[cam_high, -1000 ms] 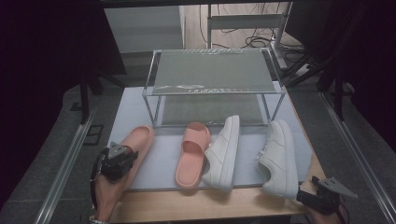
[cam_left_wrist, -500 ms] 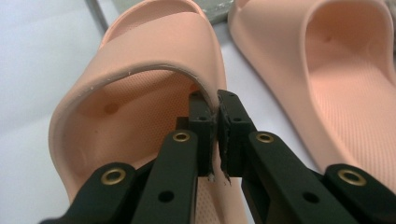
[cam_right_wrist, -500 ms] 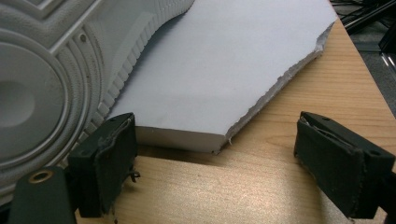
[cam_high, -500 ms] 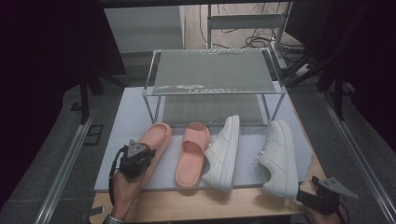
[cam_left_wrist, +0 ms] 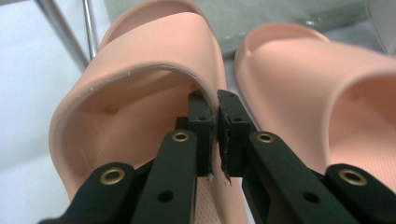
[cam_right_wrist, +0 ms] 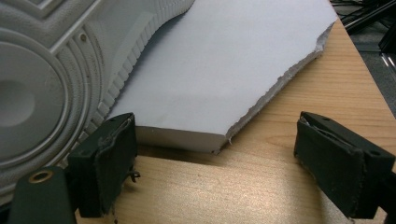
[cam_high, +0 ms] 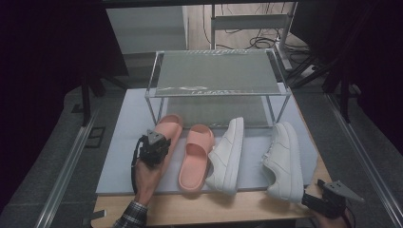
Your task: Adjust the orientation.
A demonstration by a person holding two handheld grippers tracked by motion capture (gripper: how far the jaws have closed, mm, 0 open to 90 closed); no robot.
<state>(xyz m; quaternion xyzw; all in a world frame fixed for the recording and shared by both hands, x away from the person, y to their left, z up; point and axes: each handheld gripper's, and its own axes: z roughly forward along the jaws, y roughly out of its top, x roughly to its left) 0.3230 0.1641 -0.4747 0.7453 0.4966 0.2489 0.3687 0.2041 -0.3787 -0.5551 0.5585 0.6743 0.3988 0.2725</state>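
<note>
The strap edge of the L pink slide is pinched between the closed jaws of the left gripper, w/ the slide lying on the white foam mat just beside its mate, the R pink slide, near the front leg of the metal shoe rack. The right gripper is held w/ jaws wide apart & empty over the wooden table at the mat's torn corner, next to the sole of a white sneaker. A second white sneaker lies on its side btw. the slides & that one.

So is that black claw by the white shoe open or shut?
Open. In the right gripper view, the right gripper has its jaws wide apart, with bare wooden tabletop between them and the white sneaker's sole beside.
</note>
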